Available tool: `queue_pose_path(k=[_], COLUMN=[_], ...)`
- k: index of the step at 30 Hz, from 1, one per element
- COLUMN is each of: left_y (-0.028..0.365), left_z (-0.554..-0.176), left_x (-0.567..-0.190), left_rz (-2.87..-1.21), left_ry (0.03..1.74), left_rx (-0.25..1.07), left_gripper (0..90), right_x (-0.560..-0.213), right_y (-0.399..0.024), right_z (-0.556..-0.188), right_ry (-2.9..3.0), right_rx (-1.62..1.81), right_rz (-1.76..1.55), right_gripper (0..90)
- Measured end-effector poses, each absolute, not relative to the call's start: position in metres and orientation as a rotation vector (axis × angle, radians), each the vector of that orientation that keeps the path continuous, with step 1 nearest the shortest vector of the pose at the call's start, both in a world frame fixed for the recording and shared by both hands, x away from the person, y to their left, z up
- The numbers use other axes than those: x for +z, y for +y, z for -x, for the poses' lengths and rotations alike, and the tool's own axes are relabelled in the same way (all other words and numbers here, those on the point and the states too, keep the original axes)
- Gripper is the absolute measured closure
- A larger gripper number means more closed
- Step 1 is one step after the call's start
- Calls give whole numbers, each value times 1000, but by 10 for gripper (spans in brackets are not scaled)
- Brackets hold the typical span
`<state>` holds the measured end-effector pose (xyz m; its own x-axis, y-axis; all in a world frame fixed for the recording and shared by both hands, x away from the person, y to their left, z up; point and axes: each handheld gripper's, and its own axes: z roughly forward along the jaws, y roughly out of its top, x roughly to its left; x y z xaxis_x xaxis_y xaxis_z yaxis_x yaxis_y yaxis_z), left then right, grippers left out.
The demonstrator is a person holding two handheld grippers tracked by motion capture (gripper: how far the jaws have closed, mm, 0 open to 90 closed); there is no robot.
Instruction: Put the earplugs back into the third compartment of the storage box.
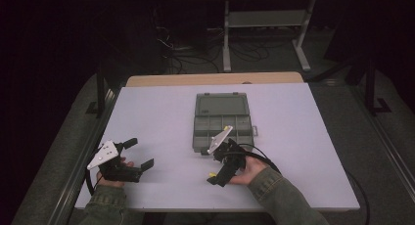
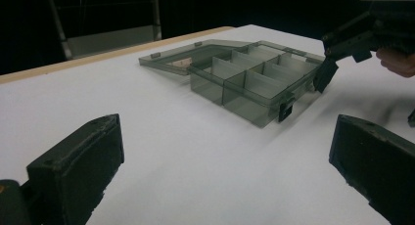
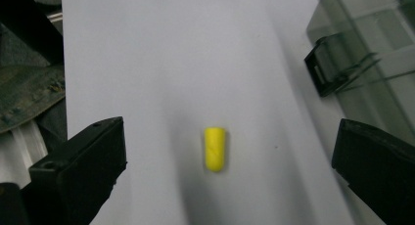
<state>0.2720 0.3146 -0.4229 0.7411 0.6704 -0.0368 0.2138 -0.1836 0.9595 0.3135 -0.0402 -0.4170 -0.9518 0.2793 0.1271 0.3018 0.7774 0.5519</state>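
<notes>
Both tongs spread wide, nothing gripped. R tongs (image 3: 227, 186) hover over small yellow plug (image 3: 215, 149), which lies flat on white table (image 3: 171, 63) between the two jaws, touching neither; long axis runs straight away from the cam along the jaw line, rounded end nearer the cam. In high view plug (image 1: 212, 175) sits near front edge, just in front of box. L tongs (image 1: 139, 154) at front left, well apart. Farther back: grey divided box (image 1: 222, 127), lid flat open behind it; compartments (image 2: 259, 80) look empty, black latch (image 3: 325, 71) on front wall.

Yellow plug (image 3: 215, 149) – smoky grey organiser box (image 1: 223, 121) – white table (image 1: 156, 117).
</notes>
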Motion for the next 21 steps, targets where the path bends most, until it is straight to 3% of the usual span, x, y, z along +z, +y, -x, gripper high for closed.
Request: queue_pose_path(k=[8, 15, 21], left_y=[314, 314, 314], left_z=[-272, -272, -272], left_x=[-423, -423, -423], left_rz=[-1750, -1751, -1751], left_ry=[699, 698, 697], left_rx=[472, 471, 470], left_gripper=[0, 0, 0], right_x=[-424, -427, -427], right_y=[-33, -32, -32], right_z=[-309, -310, -310], right_ry=[-2945, -2943, -2950], right_rx=[-859, -815, -803], right_rz=[424, 431, 423], right_gripper=[47, 150, 386])
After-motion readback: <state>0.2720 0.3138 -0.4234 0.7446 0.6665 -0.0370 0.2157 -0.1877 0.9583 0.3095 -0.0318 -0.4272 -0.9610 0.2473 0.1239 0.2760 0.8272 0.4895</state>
